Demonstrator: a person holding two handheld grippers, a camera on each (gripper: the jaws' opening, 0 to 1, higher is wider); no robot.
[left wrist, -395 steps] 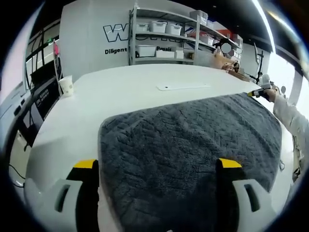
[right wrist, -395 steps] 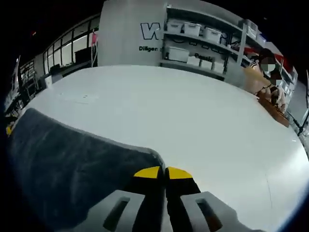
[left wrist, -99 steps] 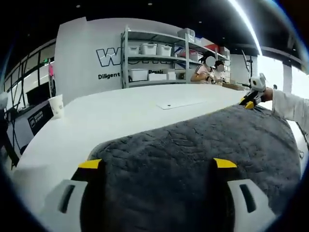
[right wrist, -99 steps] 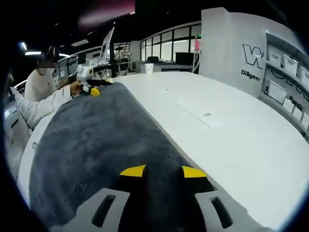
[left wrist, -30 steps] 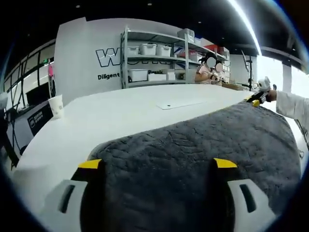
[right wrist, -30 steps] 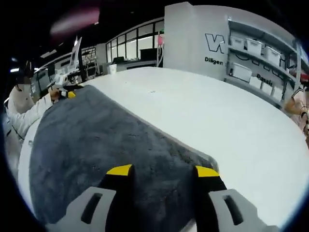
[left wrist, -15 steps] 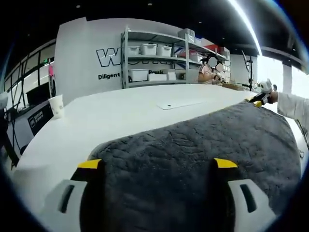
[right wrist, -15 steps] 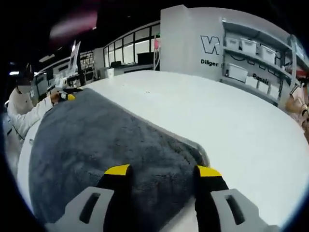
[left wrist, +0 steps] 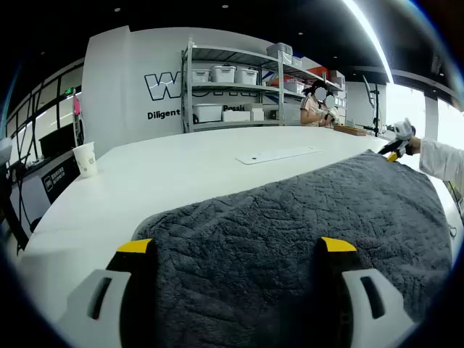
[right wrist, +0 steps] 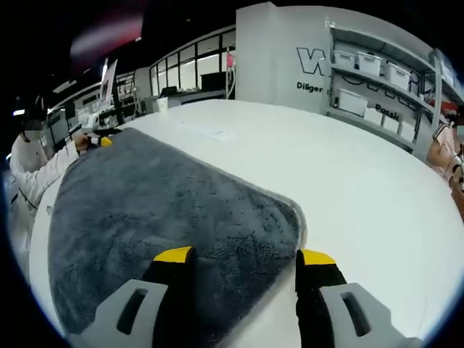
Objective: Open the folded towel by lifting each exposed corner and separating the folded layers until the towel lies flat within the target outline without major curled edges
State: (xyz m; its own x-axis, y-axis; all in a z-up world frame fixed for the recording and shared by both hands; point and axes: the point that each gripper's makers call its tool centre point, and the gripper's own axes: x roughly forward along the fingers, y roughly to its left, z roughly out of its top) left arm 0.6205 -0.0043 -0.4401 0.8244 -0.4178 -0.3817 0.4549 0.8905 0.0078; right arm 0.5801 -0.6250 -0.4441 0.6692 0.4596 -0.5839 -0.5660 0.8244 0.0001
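Lengthwise, towel (right wrist: 167, 210) between both open claws

you see a dark grey towel (left wrist: 304, 217) with a woven ripple texture, a white tabletop (right wrist: 362, 196), and yellow-tipped grey grippers.

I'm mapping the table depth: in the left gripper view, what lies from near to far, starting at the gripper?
left gripper → grey towel → bare white table → flat white strip → shelving with bins
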